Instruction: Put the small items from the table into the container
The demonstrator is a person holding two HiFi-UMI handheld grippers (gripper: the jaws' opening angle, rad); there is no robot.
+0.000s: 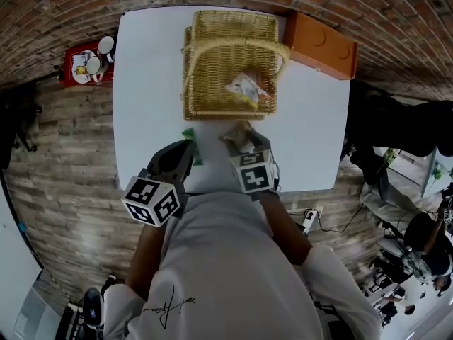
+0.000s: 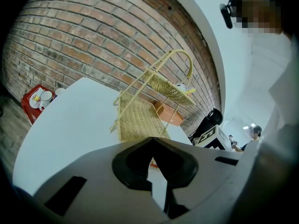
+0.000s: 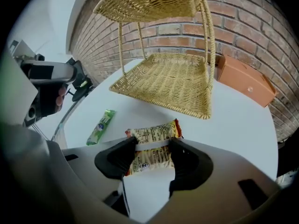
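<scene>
A two-tier wicker basket (image 1: 230, 62) (image 3: 168, 83) (image 2: 138, 118) stands at the far middle of the white table (image 1: 148, 83); a pale snack packet (image 1: 248, 89) lies in it. My right gripper (image 1: 241, 139) (image 3: 153, 146) is shut on a beige snack packet (image 3: 152, 133) (image 1: 237, 132), just in front of the basket and low over the table. A green packet (image 3: 100, 126) (image 1: 189, 134) lies to the left, partly under my left gripper (image 1: 182, 151) (image 2: 152, 141). The left jaws meet at their tips with nothing between them.
An orange box (image 1: 322, 44) (image 3: 243, 80) sits at the table's far right corner. A red tray with cups (image 1: 88, 62) (image 2: 37, 99) rests left of the table. Brick wall runs behind, and bags and cables lie on the floor at right.
</scene>
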